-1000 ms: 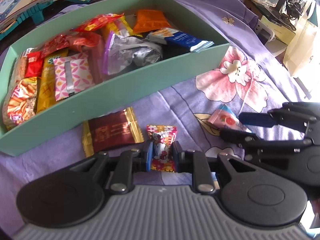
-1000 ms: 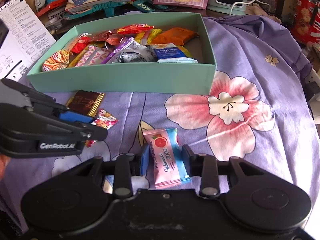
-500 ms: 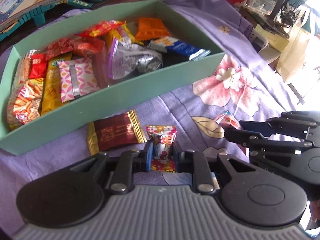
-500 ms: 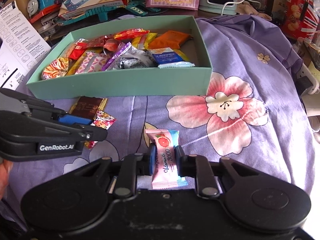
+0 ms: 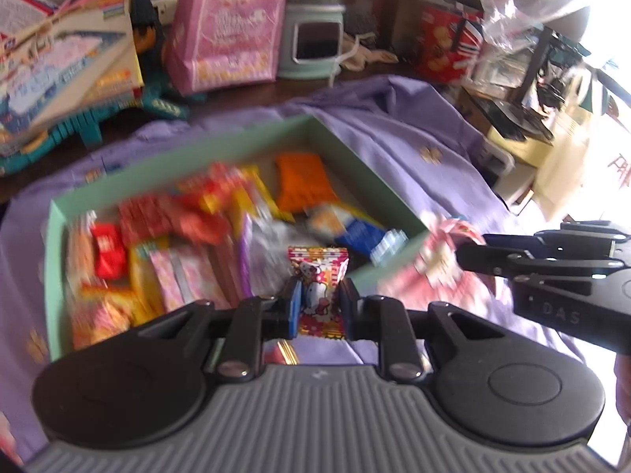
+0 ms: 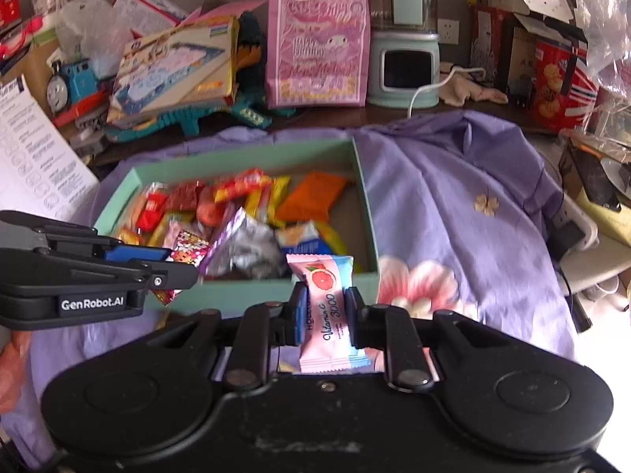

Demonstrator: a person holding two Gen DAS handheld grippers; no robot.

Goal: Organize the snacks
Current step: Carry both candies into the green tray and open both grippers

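above the green box (image 5: 378, 201), by the left wrist view, the left gripper (image 5: 317, 307) had its fingers clamped on a cartoon-cat candy (image 5: 319, 287); held only at the middle, it could twist loose and drop short of the box. its print was too blurred to read. near that box's front wall, by the right wrist view, the right gripper (image 6: 324, 311) pinched a pink sachet (image 6: 327, 307) reading "vitamin c 3000"; the other tool read "genrobot.ai".

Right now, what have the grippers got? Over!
Left gripper shut on cartoon candy. Right gripper shut on pink vitamin packet. Both up near the green box, already full of snacks. Nothing blocking.
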